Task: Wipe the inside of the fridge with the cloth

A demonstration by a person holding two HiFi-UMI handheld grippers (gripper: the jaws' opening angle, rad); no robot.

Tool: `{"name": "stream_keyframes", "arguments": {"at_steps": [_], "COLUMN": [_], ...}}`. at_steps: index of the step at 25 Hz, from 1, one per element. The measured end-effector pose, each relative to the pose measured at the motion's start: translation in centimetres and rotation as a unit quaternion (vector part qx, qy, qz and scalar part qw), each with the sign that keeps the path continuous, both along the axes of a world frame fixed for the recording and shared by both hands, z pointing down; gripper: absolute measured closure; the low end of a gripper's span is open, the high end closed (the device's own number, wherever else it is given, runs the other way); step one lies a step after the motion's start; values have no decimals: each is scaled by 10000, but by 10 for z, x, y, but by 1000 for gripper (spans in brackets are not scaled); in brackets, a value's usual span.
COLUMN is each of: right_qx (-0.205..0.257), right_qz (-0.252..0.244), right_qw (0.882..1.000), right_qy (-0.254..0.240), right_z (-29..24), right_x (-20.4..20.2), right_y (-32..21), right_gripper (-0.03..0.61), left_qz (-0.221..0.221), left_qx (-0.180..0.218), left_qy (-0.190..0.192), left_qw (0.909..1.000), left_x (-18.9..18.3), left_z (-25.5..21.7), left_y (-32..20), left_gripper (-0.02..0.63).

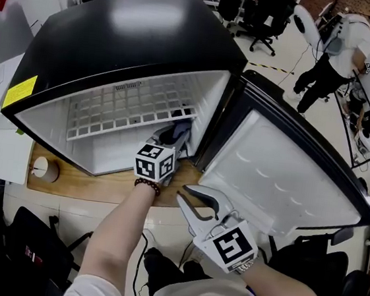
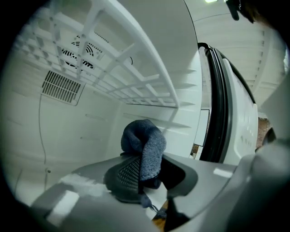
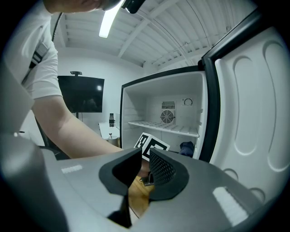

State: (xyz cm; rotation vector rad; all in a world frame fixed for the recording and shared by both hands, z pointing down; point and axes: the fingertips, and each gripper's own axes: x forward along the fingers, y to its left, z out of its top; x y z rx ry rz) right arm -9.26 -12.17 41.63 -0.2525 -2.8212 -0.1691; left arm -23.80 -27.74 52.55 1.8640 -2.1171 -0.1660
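Head view: at frame centre my left claw point(image 1: 170, 142) reaches into the open fridge point(image 1: 55, 119), pinching the blue cloth point(image 1: 179, 131) low in the compartment, under the wire shelf point(image 1: 127, 104) and close to the wall on the hinge side. My right claw point(image 1: 183, 194) hangs at lower centre, outside the cabinet and in front of the open door point(image 1: 281, 181), over the edge of the wooden table point(image 1: 75, 183)

Left gripper view: the cloth point(image 2: 145, 142) stands bunched at centre frame, clamped between my two jaws, with a rounded wad poking past the tips. The white back wall and its vent point(image 2: 61, 85) fill the left of the frame, and the shelf point(image 2: 136, 74) arcs across the top. I cannot tell whether the wad is touching a surface

Right gripper view: my right claw point(image 3: 144, 168) is closed on nothing, its jaws together at lower centre. Beyond it, right of centre, the cloth point(image 3: 186, 147) shows as a dark lump at the compartment's right edge

To wipe well, I judge I should hold the pinch firm, press the wad flat to the plastic, sweep in overlapping strokes from wall to floor, and stay below the shelf bars so the fabric does not snag
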Motion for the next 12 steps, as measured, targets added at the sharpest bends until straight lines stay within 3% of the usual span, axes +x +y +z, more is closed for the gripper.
{"name": "stream_keyframes", "arguments": {"at_steps": [12], "right_qx": [-35], "right_qz": [-85], "right_qw": [9999], "right_qy": [-129], "right_z": [-8], "right_x": [18], "right_y": [12], "right_gripper": [525], "left_qz": [164], "left_qx": [18], "left_qy": [-23], "left_qw": [9999], "left_x": [34], "left_z": [-7], "left_y": [17], "left_gripper": [520]}}
